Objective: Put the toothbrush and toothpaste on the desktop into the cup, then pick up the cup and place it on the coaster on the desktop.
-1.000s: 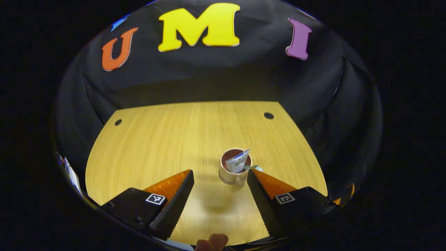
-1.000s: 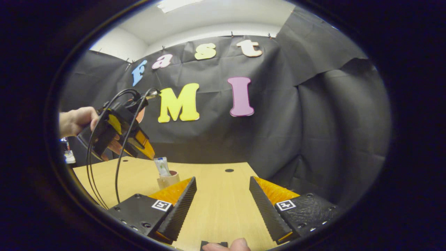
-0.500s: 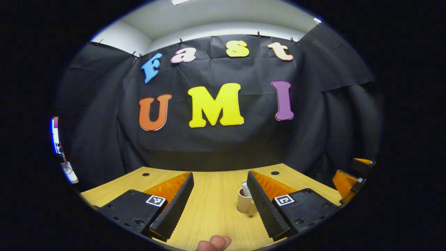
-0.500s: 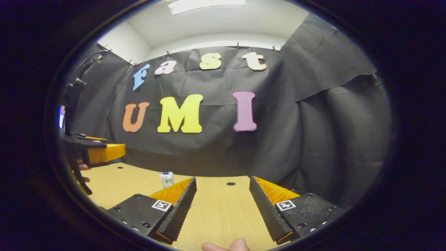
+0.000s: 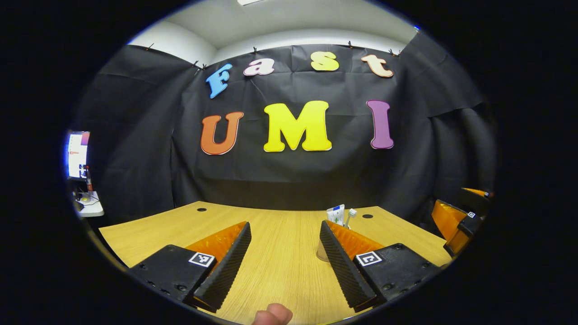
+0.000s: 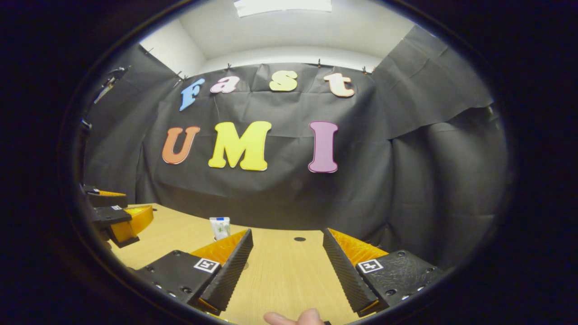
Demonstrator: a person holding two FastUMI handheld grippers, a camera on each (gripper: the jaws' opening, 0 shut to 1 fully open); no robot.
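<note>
On the counter (image 5: 280,262) the cup (image 5: 321,253) stands with toothpaste (image 5: 336,214) and toothbrush (image 5: 350,213) inside, half hidden behind the left gripper (image 5: 284,243). Both grippers have fingers spread, holding nothing. I see no coaster, so that placing cannot be judged.

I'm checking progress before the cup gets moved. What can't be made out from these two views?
- Cup: in the left gripper view mostly hidden behind the left gripper; in the right gripper view hidden behind the right gripper.
- Toothbrush: only its head shows.
- Toothpaste: lower part hidden in both views.
- Print on the toothpaste: too small.
</note>
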